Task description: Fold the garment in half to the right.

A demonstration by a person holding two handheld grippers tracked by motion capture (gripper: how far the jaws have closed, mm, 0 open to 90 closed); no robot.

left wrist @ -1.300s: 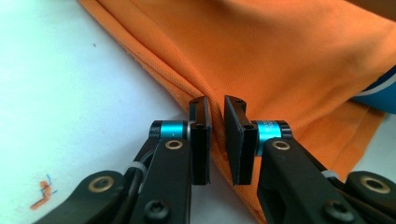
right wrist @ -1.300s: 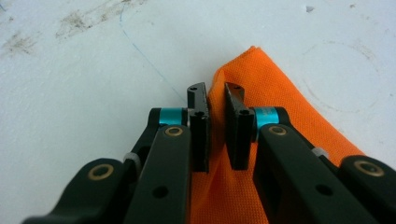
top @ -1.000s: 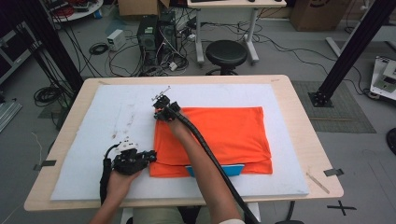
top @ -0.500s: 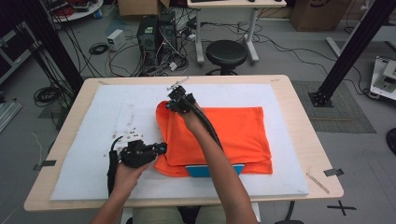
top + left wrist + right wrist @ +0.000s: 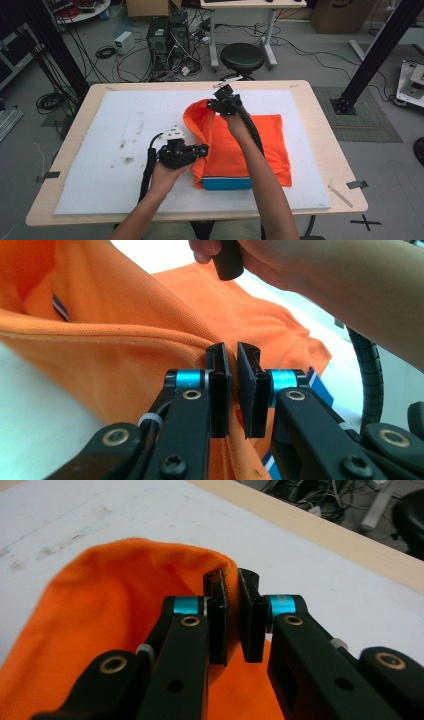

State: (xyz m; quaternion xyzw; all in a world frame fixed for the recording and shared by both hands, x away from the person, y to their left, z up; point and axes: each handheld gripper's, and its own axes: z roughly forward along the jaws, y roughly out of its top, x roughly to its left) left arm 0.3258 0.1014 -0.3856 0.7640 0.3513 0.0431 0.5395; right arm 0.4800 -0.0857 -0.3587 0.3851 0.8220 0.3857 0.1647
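The orange shirt (image 5: pixel 250 145) lies centre-right in the high view, on the white mat (image 5: pixel 100 150) that covers the wooden table (image 5: pixel 320 100). Its left edge is lifted off the mat and curls over toward the right, w/ a blue trim strip (image 5: pixel 225 183) showing at the lower edge of the cloth.

The left gripper (image 5: pixel 202 150), centre-left of the high view, pinches the near part of that raised edge. In the left gripper view its jaws stand nearly together w/ a seam of orange fabric (image 5: pixel 231 370) squeezed between the pads. The right gripper (image 5: pixel 212 105), upper centre of the frame, holds the far corner; in the right gripper view the jaws are likewise almost closed on a thin rim of cloth (image 5: pixel 231 580).

Risks from here, as a judgement:
- Both grips sit right at the hem, so only a narrow bite is held. A quick pull could slip the cloth out, and the fold would flop back.
- The right gripper's hold looks shallower, though the jaw blocks part of it, so it's hard to be sure.
- If the two hands travel at diff. speeds or heights, the edge skews and the fold lands crooked, approx. diagonal.
- Dragging low could bunch the layers beneath.
- The right forearm (image 5: pixel 260 170) crosses over the shirt, so it may snag or press on the fabric.
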